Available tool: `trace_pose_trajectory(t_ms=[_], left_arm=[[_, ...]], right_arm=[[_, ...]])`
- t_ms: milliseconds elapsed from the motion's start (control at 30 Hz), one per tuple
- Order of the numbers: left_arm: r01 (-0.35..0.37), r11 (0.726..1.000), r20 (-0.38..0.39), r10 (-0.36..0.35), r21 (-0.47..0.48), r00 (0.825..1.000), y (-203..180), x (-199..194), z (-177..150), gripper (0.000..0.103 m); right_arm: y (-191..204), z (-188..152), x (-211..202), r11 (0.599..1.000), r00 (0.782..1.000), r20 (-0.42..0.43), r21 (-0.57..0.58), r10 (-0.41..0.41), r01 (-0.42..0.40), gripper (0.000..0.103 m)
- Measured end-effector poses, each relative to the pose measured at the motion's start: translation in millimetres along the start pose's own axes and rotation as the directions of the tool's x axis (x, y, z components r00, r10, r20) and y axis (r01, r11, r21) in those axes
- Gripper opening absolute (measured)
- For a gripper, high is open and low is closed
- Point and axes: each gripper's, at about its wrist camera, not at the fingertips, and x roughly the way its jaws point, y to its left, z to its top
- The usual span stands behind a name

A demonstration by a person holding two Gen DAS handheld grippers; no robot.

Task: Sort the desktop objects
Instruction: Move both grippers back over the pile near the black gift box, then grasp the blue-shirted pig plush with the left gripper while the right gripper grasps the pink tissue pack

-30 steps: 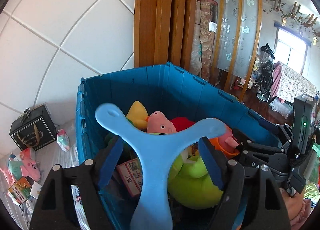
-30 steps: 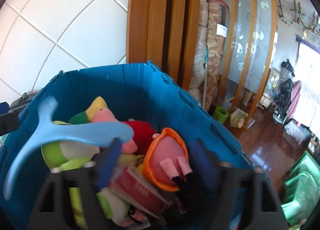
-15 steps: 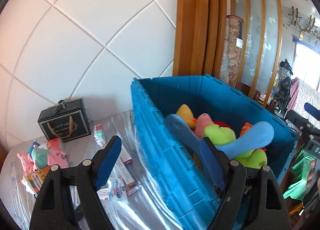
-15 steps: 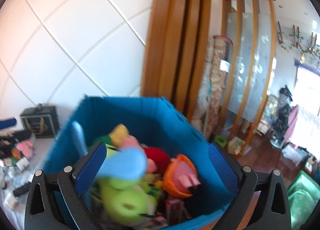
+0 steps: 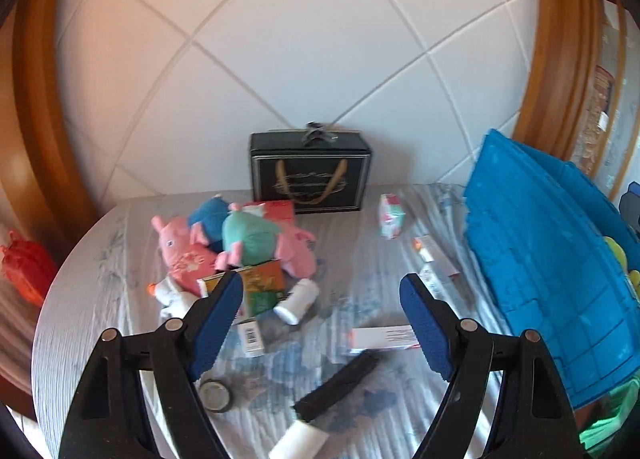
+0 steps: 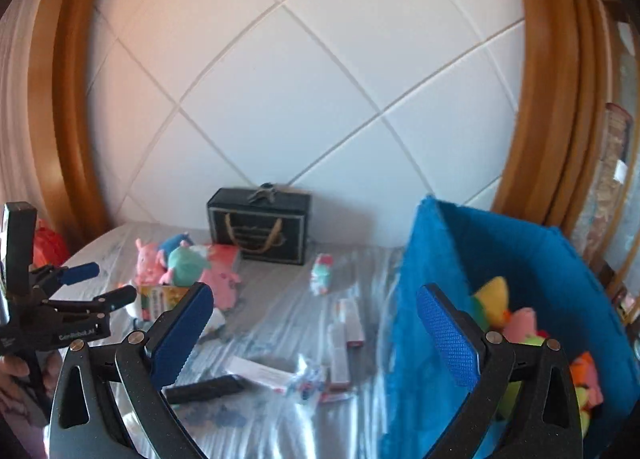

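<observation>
My left gripper (image 5: 320, 283) is open and empty over the grey table (image 5: 100, 299), in front of a heap of plush pigs (image 5: 240, 243), small boxes and a white bottle (image 5: 298, 301). A black bar (image 5: 336, 387), a tape roll (image 5: 216, 393) and a long white box (image 5: 384, 337) lie under it. My right gripper (image 6: 314, 293) is wide open and empty, its right finger in front of the blue crate (image 6: 440, 259) that holds plush toys (image 6: 520, 323). The left gripper (image 6: 104, 283) shows at the left of the right wrist view, held by a hand.
A black gift box (image 5: 310, 171) stands against the tiled wall. A small packet (image 5: 390, 215) and tubes (image 5: 434, 255) lie beside the crate (image 5: 540, 259). A red bag (image 5: 24, 267) sits past the table's left edge. Wooden frames flank the wall.
My left gripper let go of the blue three-armed toy into the crate. Both grippers then swung left from the crate toward the table. The right jaws spread wider.
</observation>
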Motion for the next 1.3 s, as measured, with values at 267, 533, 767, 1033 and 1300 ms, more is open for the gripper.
trace_pose_trajectory(t_ms=[267, 533, 767, 1033, 1300], left_arm=[[-0.181, 0.973, -0.126, 0.163, -0.143, 0.979, 145.0, 78.4, 5.0, 0.081], [-0.244, 0.953, -0.333, 0.175, -0.179, 0.927, 216.2, 223.2, 16.3, 0.081], [-0.265, 0.951, -0.455, 0.167, -0.16, 0.875, 229.5, 327.8, 17.1, 0.081], [-0.22, 0.955, -0.531, 0.083, -0.201, 0.844, 228.2, 355.7, 0.0, 0.083], [-0.152, 0.976, -0.574, 0.038, -0.153, 0.818, 199.7, 305.6, -50.3, 0.089]], right_arm=[[85.0, 13.7, 167.1, 0.982, 0.959, -0.216, 0.024, 0.186, -0.185, 0.103], [136.0, 24.4, 352.8, 0.97, 0.879, -0.415, 0.035, 0.234, -0.241, 0.103], [176.8, 21.6, 489.1, 0.987, 0.873, -0.466, 0.011, 0.145, -0.158, 0.103], [203.8, -28.9, 570.6, 0.974, 0.777, -0.591, 0.081, 0.216, -0.209, 0.103], [214.9, -106.0, 525.2, 0.947, 0.659, -0.744, -0.117, 0.116, -0.299, 0.086]])
